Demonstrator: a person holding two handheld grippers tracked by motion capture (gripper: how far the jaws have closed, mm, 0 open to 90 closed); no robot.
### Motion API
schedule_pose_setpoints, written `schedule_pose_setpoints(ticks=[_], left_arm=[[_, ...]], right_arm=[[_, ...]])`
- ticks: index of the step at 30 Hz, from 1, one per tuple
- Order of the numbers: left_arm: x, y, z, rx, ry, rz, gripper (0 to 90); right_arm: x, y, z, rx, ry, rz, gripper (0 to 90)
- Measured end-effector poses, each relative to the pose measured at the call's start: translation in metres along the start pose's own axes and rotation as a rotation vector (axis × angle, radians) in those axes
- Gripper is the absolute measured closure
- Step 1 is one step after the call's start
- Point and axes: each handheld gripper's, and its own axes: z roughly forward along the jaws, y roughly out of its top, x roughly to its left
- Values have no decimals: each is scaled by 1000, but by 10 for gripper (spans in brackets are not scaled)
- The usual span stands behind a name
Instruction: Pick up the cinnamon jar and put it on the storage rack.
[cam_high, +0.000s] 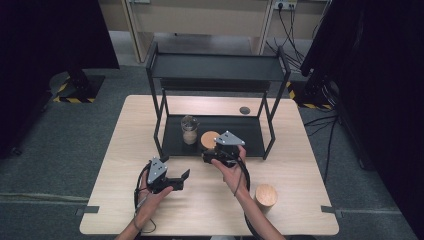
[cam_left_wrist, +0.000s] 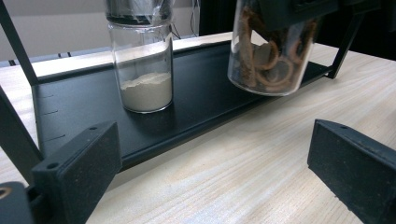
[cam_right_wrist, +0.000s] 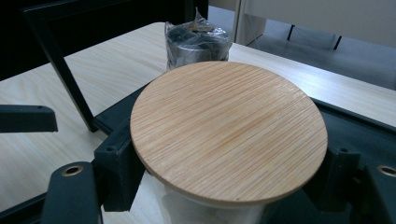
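The right gripper (cam_high: 212, 156) was clamped on a jar (cam_high: 209, 139) with a bamboo lid, held tilted just above the front edge of the rack (cam_high: 250, 145)'s bottom shelf. By my judgement the job was shelving jars: a powder jar (cam_high: 189, 130) already stood on that shelf at the held jar's 9 o'clock, and another wooden-lidded jar (cam_high: 265, 197) waited on the table (cam_high: 300, 165) at 5 o'clock. So one was placed, one was going in, one was left.

The left gripper (cam_high: 176, 181) hung idle at 7 o'clock, jaws wide and empty.

The left gripper view revealed contents: pale powder (cam_left_wrist: 144, 91) and dried rings in the lifted jar (cam_left_wrist: 271, 56). The right gripper view gave the lid (cam_right_wrist: 229, 130) top and the jaws pinching below it.
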Motion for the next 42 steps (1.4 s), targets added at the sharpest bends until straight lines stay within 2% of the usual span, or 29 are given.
schedule_pose_setpoints(ticks=[22,42], left_arm=[[-1,0,0,1,-1,5,24],[0,0,0,1,-3,6,24]], right_arm=[[-11,12,27,23,-51,29,261],[-19,13,54,50,-104,57,261]])
